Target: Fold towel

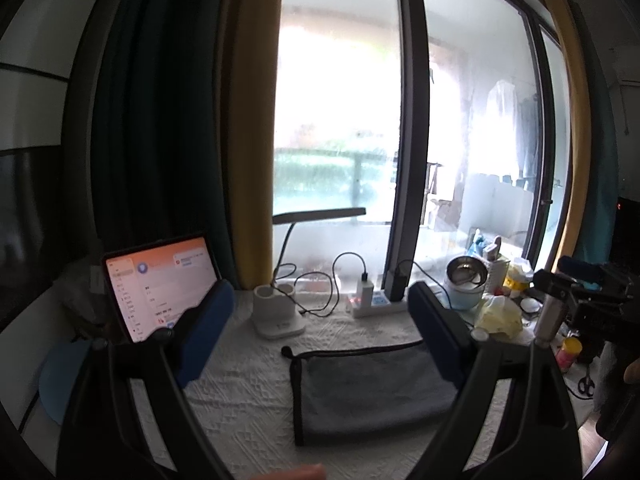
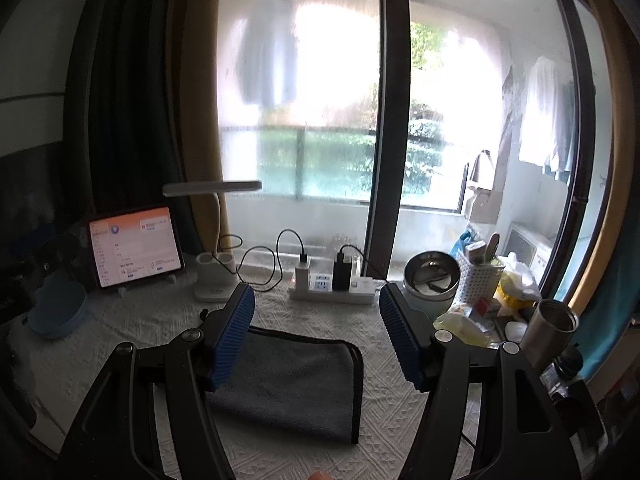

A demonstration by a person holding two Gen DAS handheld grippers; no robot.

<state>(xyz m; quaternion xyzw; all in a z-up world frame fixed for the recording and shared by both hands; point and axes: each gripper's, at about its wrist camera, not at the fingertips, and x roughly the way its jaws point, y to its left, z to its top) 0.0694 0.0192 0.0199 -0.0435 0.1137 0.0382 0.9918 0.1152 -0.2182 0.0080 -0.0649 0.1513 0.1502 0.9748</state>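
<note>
A grey towel (image 1: 372,388) with dark piping lies folded into a flat rectangle on a white embossed tablecloth (image 1: 240,400), midway between both claws. The left gripper (image 1: 320,332) and right gripper (image 2: 316,332) each hover above it with blue ribbed pads spread wide, grasping nothing. Only the right view shows the towel's rounded right corner and a blue bowl (image 2: 60,314); the left view shows the towel's left edge. Behind stand a lit tablet (image 2: 134,246), white power strip (image 2: 332,292), steel pot (image 2: 430,284), and a tall, bright window (image 2: 304,100)

open cloth (image 2: 280,456) before towel (image 2: 288,384); power strip (image 2: 332,292), clutter behind
</note>
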